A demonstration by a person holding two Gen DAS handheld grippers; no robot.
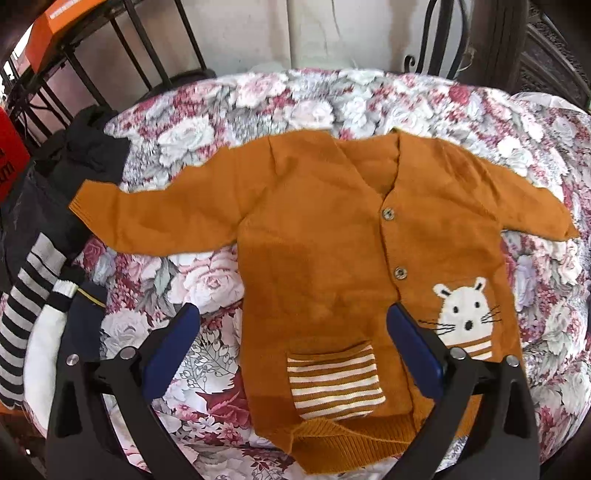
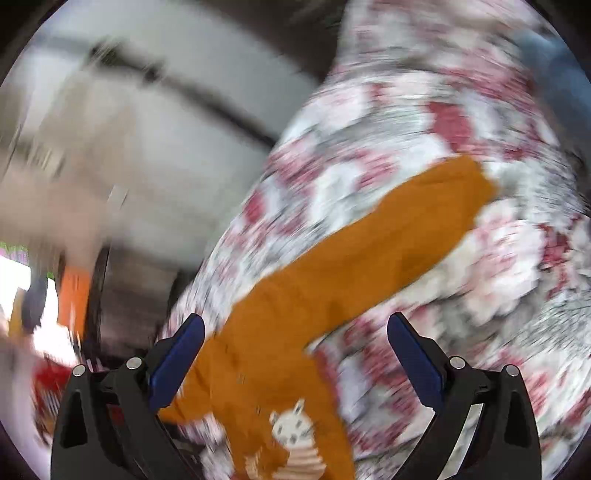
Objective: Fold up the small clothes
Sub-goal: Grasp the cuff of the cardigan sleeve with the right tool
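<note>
A small mustard-orange knitted cardigan (image 1: pixel 321 236) lies flat, front up, on a floral cloth (image 1: pixel 207 288), both sleeves spread out to the sides. It has two buttons, a striped pocket (image 1: pixel 334 384) near the hem and a white mouse patch (image 1: pixel 467 317). My left gripper (image 1: pixel 293 317) hovers open above the hem, its blue pads (image 1: pixel 173 350) wide apart with nothing between them. The right wrist view is heavily blurred. It shows the cardigan (image 2: pixel 332 295) with one sleeve stretching up and right, and my right gripper (image 2: pixel 295 328) open above it.
A pile of other clothes (image 1: pixel 40 266), dark, striped and white, sits at the left edge of the floral cloth. Behind are a black metal rack (image 1: pixel 92 59), orange boxes (image 1: pixel 62 26) and a pale wall. The cloth's far edge curves behind the cardigan.
</note>
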